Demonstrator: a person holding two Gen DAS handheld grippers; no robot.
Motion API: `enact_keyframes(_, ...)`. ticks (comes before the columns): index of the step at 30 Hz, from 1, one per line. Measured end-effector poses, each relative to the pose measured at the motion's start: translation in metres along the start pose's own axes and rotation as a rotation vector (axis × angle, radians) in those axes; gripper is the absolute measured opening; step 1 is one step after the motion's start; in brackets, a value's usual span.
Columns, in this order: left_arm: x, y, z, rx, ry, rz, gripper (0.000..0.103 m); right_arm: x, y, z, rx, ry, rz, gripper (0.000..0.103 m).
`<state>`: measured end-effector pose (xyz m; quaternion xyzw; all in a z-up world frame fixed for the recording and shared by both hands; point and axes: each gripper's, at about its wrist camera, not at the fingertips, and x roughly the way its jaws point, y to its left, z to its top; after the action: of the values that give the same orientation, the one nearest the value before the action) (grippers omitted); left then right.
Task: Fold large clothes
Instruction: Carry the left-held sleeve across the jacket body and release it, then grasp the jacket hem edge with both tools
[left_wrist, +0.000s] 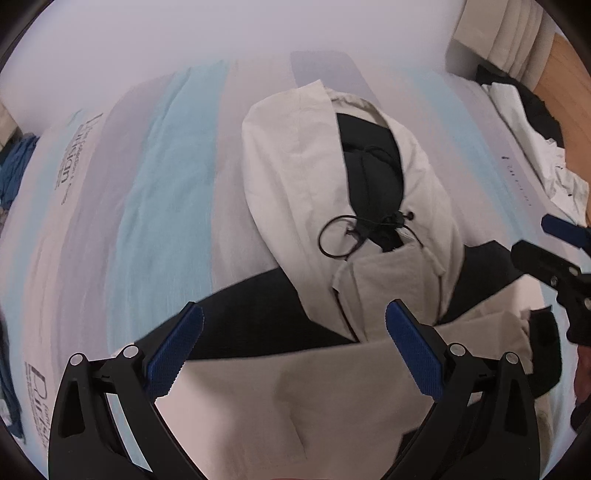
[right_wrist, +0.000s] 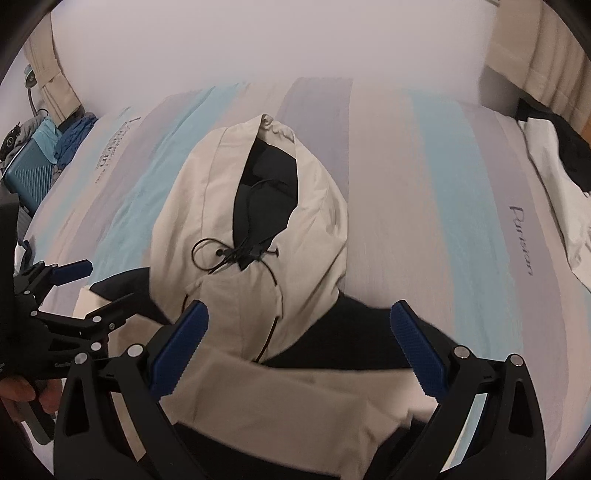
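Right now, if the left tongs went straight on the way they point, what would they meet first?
Most likely the cream jacket lying on the bed: the open left tongs hover just over its folded body, aimed toward the hood. Depth is unclear, so how near cannot be told.

Both grippers, left gripper (left_wrist: 293, 345) and right gripper (right_wrist: 299, 345), have black linkages, silver rivets and ridged blue fingers (left_wrist: 177, 350).

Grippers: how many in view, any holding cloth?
2. Left gripper and right gripper, side by side over the hooded jacket body, jaws open, gripping nothing.
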<state>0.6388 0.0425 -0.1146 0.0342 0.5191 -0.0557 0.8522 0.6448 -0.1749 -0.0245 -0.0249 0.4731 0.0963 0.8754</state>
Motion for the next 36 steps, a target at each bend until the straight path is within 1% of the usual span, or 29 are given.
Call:
enact_keyframes(4,0.011,0.005,0.013,-0.001,0.004,0.004,0.097,0.020,-0.002,0.017,-0.041,-0.002,-0.004,0.095)
enact_keyframes(6,0.020,0.011,0.020,-0.028,0.014,-0.002,0.097,0.031,-0.002,0.026,-0.055,0.003,-0.005,0.095)
enact_keyframes(9,0.034,0.018,0.027,-0.060,0.039,-0.023,0.097,0.042,-0.004,0.037,-0.067,0.003,0.009,0.095)
enact_keyframes(11,0.043,0.025,0.035,-0.090,0.052,-0.052,0.097,0.051,-0.007,0.044,-0.059,-0.003,0.023,0.095)
enact_keyframes(14,0.054,0.033,0.050,-0.118,0.054,-0.064,0.097,0.063,-0.014,0.056,-0.063,-0.012,0.046,0.095)
enact_keyframes(16,0.059,0.034,0.059,-0.116,0.046,-0.067,0.097,0.071,-0.018,0.064,-0.073,-0.016,0.055,0.095)
enact_keyframes(19,0.066,0.032,0.068,-0.083,0.037,-0.056,0.097,0.082,-0.024,0.072,-0.076,-0.002,0.079,0.095)
enact_keyframes(25,0.085,0.036,0.090,-0.057,0.036,-0.103,0.097,0.112,-0.032,0.091,-0.057,0.066,0.132,0.095)
enact_keyframes(27,0.095,0.038,0.098,-0.047,0.045,-0.111,0.097,0.119,-0.032,0.099,-0.056,0.075,0.144,0.095)
enact_keyframes(29,0.102,0.040,0.105,-0.044,0.051,-0.117,0.097,0.129,-0.032,0.108,-0.046,0.095,0.167,0.091)
enact_keyframes(33,0.117,0.045,0.119,-0.024,0.066,-0.116,0.097,0.146,-0.033,0.120,-0.015,0.129,0.195,0.088)
enact_keyframes(35,0.121,0.049,0.123,-0.032,0.068,-0.120,0.097,0.155,-0.035,0.125,0.013,0.151,0.211,0.084)
enact_keyframes(36,0.123,0.050,0.125,-0.032,0.069,-0.124,0.097,0.159,-0.037,0.127,0.035,0.159,0.226,0.084)
